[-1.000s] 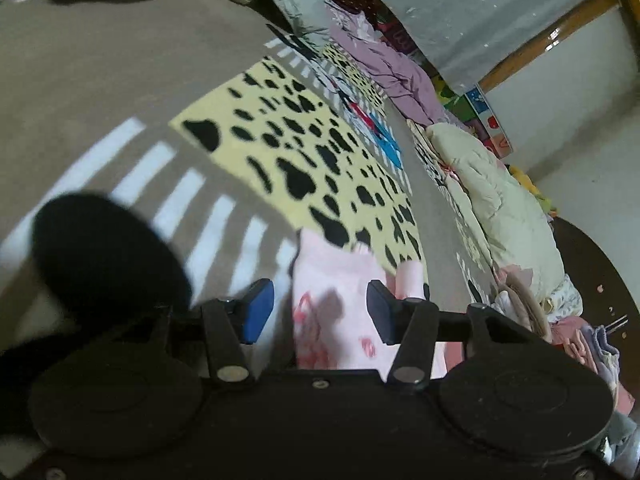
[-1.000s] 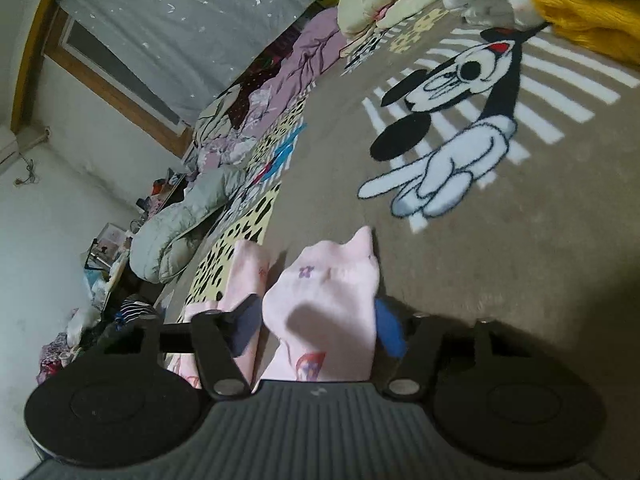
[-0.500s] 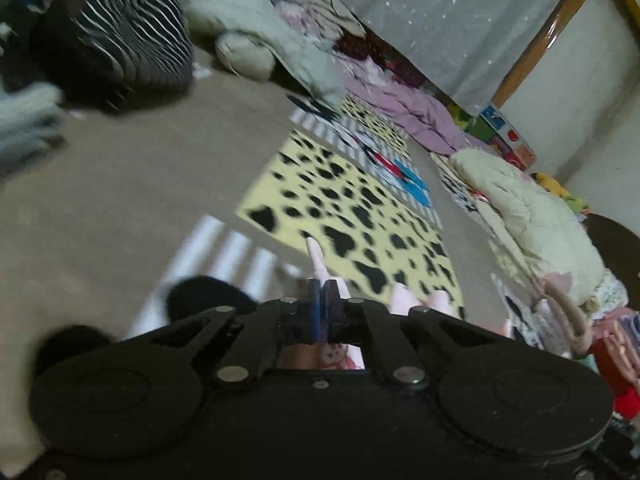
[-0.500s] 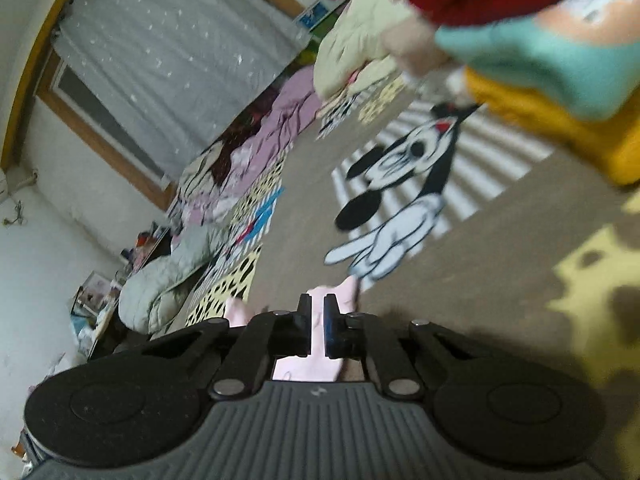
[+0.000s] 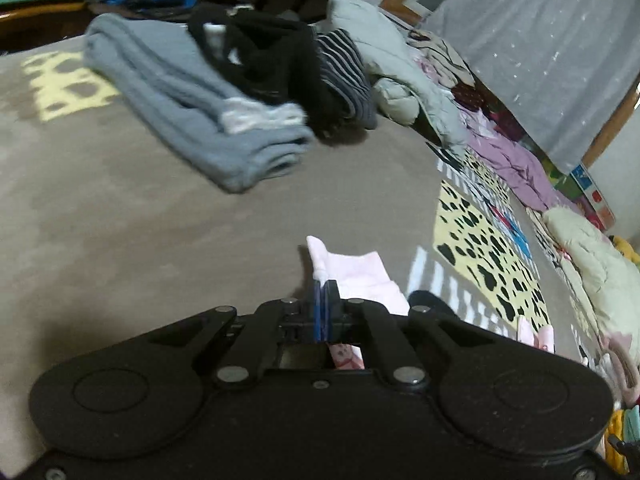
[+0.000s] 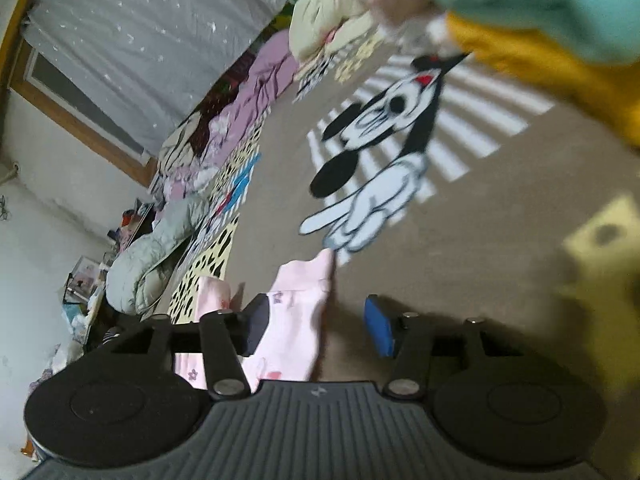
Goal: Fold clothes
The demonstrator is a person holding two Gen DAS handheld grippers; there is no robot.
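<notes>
Left gripper (image 5: 323,304) has its blue fingers (image 5: 318,308) pressed together, clamped on an edge of the pink garment (image 5: 360,272); cloth sticks up past the fingertips and more shows under the gripper body. Garment lies on the grey-brown carpet (image 5: 140,248), small printed figures on it. Right gripper (image 6: 316,322) has its fingers (image 6: 378,330) spread wide apart, nothing gripped; pink garment (image 6: 296,320) lies between them, closer to the left finger, one corner pointing toward the cartoon mouse print (image 6: 380,148) on the carpet (image 6: 480,240). Right-wrist view is motion-blurred. In the left-wrist view a folded grey-blue towel-like piece (image 5: 192,108) sits further out on the carpet, black and striped clothes (image 5: 288,68) beside it, a pale grey padded jacket (image 5: 392,64) behind. Yellow patch with black spots (image 5: 488,248) to the right of the garment. Clothes piled along the wall under a grey curtain (image 5: 540,52). Blurred teal and yellow fabric (image 6: 540,20) at upper right of the right-wrist view
</notes>
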